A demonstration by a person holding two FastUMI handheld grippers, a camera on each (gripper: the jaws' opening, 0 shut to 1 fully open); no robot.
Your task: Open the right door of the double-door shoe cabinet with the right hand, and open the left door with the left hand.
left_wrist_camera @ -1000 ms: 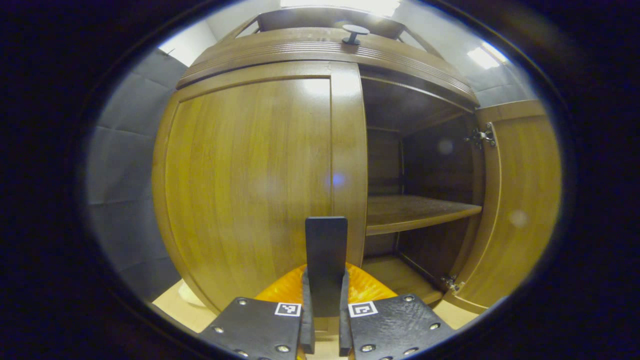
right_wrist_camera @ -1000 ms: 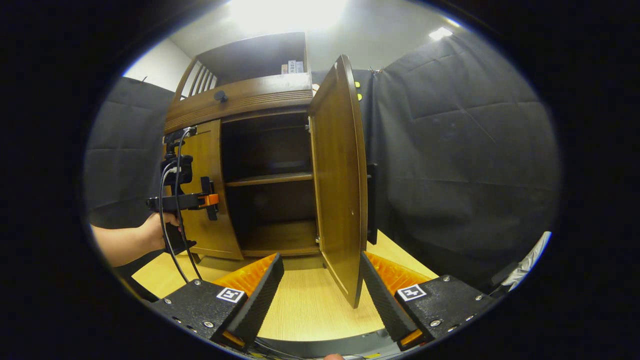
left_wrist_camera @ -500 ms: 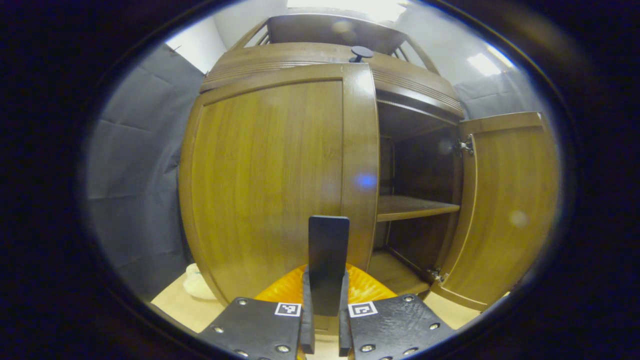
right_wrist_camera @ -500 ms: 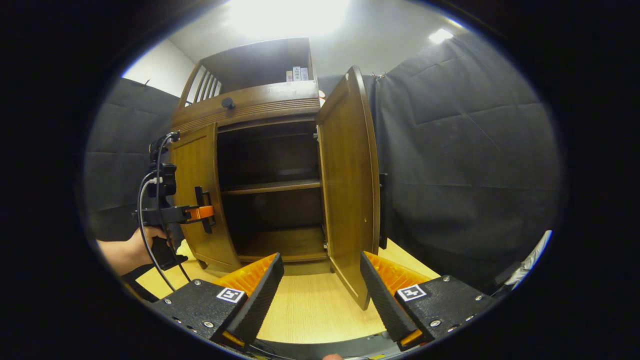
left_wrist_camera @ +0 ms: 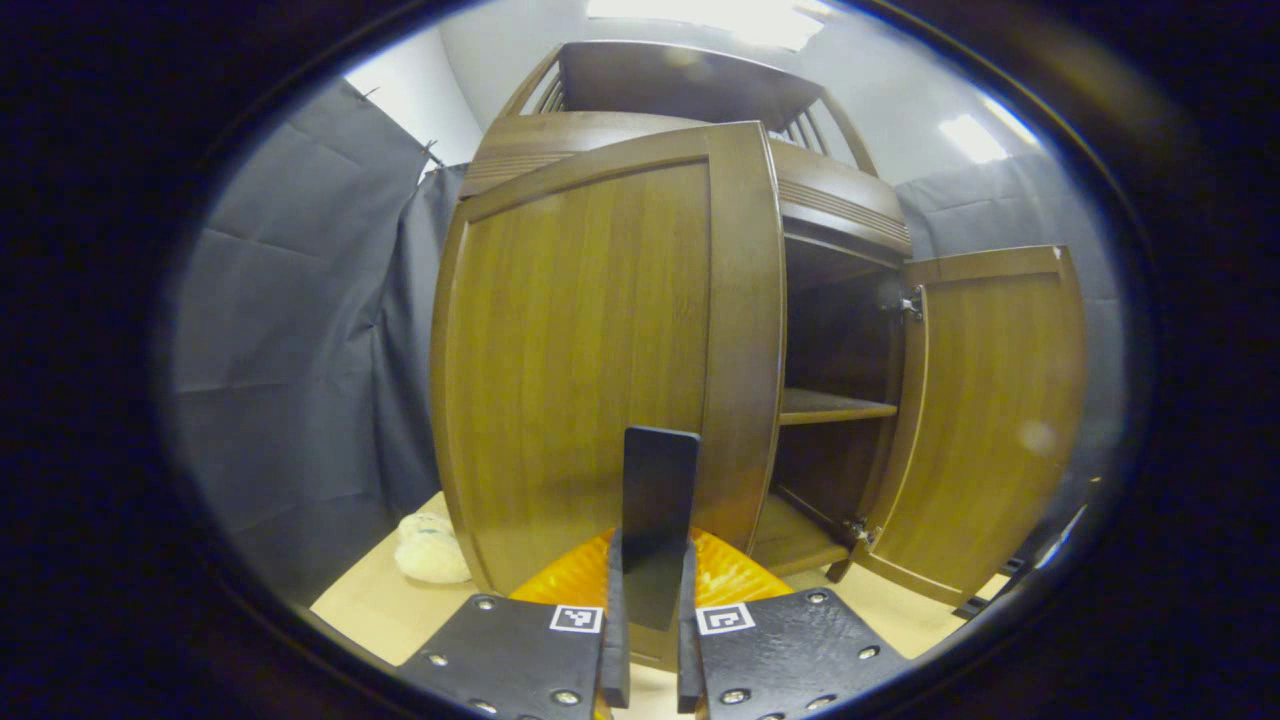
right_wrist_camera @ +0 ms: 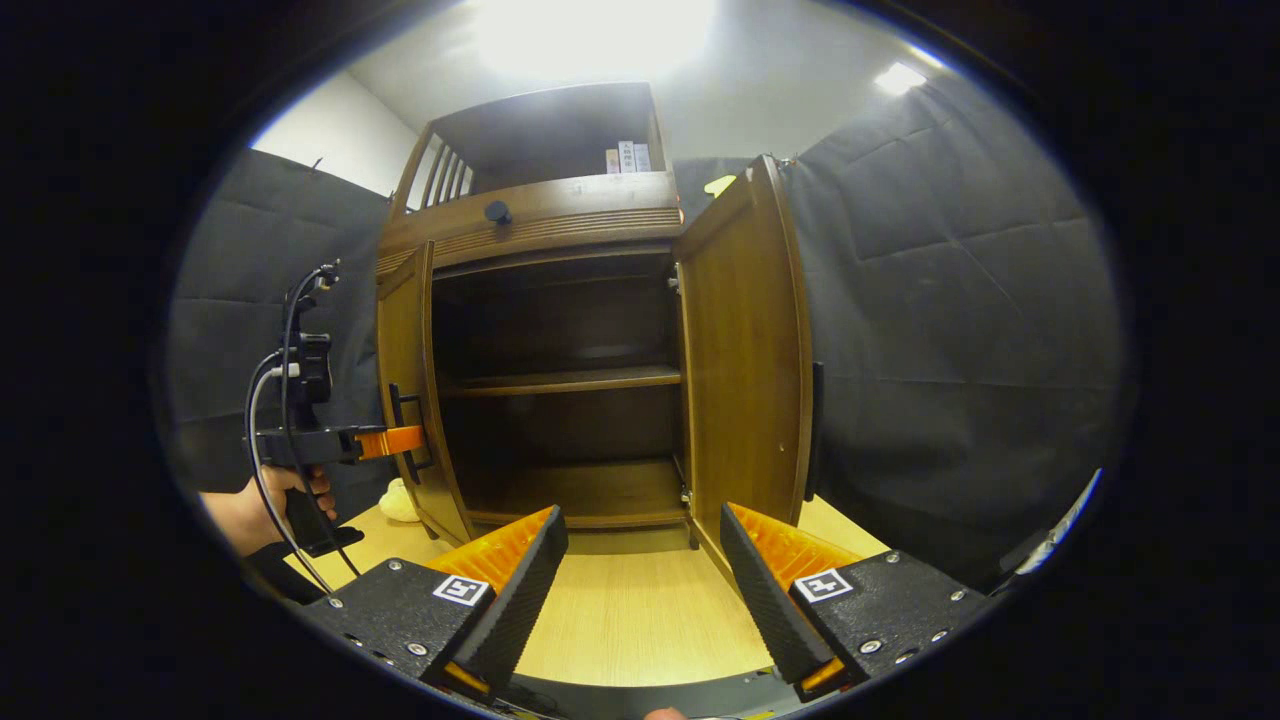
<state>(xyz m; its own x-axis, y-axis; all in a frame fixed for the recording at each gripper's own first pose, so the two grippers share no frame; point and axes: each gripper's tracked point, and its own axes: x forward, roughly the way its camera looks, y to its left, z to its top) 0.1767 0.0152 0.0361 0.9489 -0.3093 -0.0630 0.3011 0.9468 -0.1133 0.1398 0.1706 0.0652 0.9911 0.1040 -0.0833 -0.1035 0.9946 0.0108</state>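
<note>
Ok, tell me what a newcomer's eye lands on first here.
The wooden shoe cabinet stands mid-frame with both doors off the front: the right door swung wide, the left door partway out. The left tool is clamped on that door's dark handle. The right tool hangs open over the pale floor.

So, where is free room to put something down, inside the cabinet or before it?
Free: the middle shelf and the bottom board, both bare between the left door and right door; also the floor before them. Crowded: the left door's handle, held by the left gripper.
</note>
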